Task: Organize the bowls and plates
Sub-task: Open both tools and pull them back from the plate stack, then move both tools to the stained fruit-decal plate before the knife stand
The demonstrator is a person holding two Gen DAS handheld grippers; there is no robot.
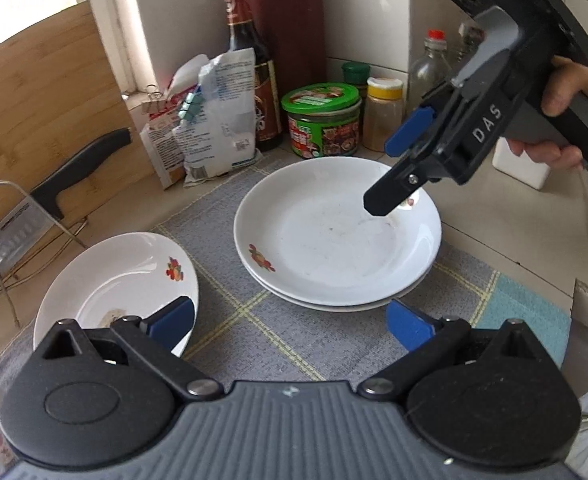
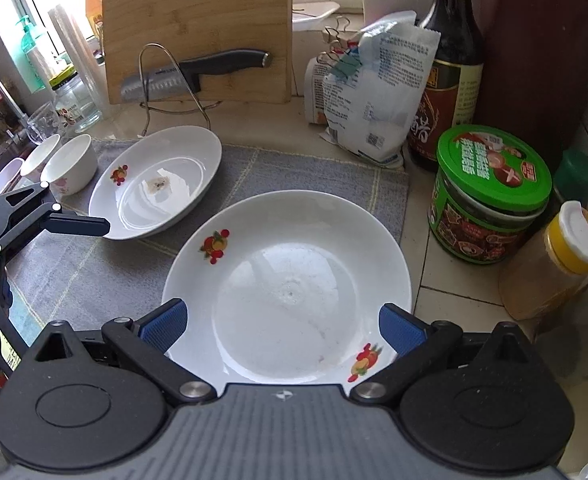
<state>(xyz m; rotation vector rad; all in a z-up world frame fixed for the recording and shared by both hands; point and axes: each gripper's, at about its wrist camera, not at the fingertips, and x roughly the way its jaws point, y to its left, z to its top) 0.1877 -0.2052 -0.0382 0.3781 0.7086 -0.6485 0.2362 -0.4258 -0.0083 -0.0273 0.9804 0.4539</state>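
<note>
Two white plates with fruit prints are stacked [image 1: 326,248] on a grey checked mat [image 1: 278,332]; in the right wrist view only the top plate [image 2: 290,280] shows. My right gripper [image 1: 398,164] [image 2: 283,328] hovers open over the stack's rim, holding nothing. A third matching plate [image 1: 114,284] [image 2: 158,184] lies apart to the left with a smear in its middle. My left gripper [image 1: 292,326] is open, and one of its fingers [image 2: 82,225] reaches this plate's near rim. Two small white bowls [image 2: 70,164] stand beyond it at the mat's edge.
A cutting board [image 2: 198,20] with a knife [image 2: 198,68] on a wire rack leans at the back. Food bags [image 2: 370,92], a sauce bottle [image 2: 450,60], a green-lidded jar [image 2: 490,200] and a yellow-capped spice jar [image 2: 554,260] crowd the corner. Glass jars [image 2: 74,100] stand near the bowls.
</note>
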